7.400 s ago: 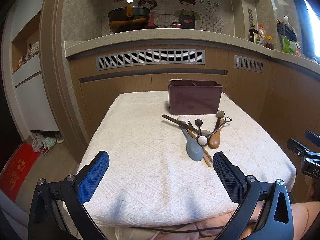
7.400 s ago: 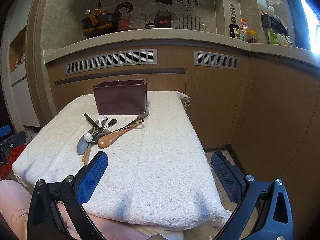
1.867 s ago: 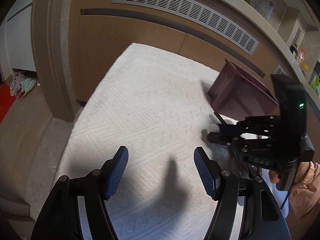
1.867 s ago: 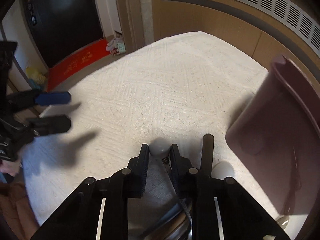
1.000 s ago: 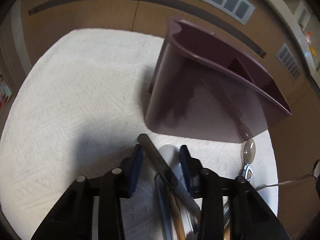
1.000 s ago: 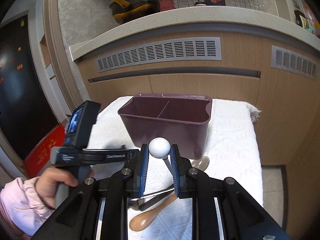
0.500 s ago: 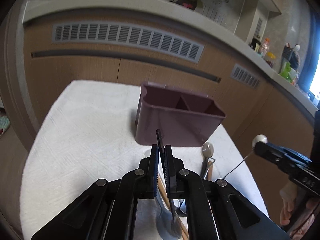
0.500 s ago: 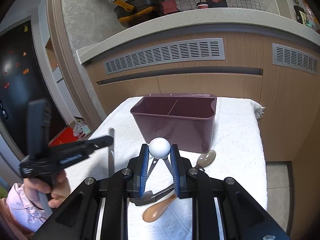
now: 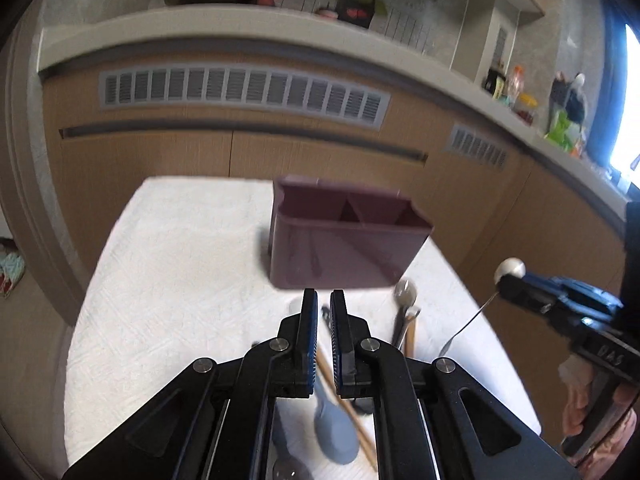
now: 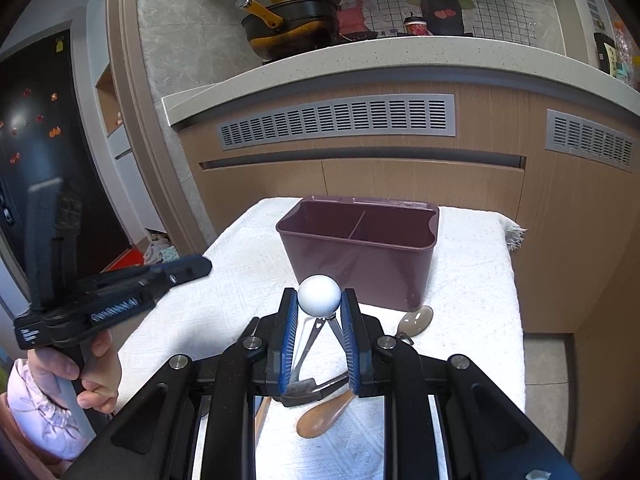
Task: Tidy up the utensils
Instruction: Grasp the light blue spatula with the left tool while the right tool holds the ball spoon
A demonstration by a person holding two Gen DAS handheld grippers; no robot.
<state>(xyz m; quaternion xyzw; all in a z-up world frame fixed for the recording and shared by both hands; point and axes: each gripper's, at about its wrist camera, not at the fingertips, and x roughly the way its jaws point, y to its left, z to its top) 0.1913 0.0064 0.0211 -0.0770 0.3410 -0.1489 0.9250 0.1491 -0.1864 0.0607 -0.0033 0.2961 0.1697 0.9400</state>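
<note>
My right gripper (image 10: 319,300) is shut on the white ball (image 10: 319,295) at the end of a thin metal utensil, held above the pile in front of the maroon two-compartment holder (image 10: 360,264). The left wrist view shows that gripper (image 9: 516,280) at the right, with the ball (image 9: 509,270) and its wire stem hanging down. My left gripper (image 9: 324,308) is shut. Nothing sticks out past its tips, and only a small dark piece shows through the slit. It hovers before the holder (image 9: 344,256). Below lie a grey-blue spatula (image 9: 332,432), a wooden stick (image 9: 352,408) and a metal spoon (image 9: 405,292).
A wooden spoon (image 10: 324,414) and a metal spoon (image 10: 416,320) lie on the white cloth (image 10: 472,280). My left gripper (image 10: 200,268) is at the left, with a hand in a pink sleeve (image 10: 48,396). Vented cabinets and a counter with a pan (image 10: 288,24) stand behind the table.
The left gripper shut around a dark rod in the pile and rose. Half a second ago the rod stood between its pads; now it no longer shows. The right gripper kept the ball.
</note>
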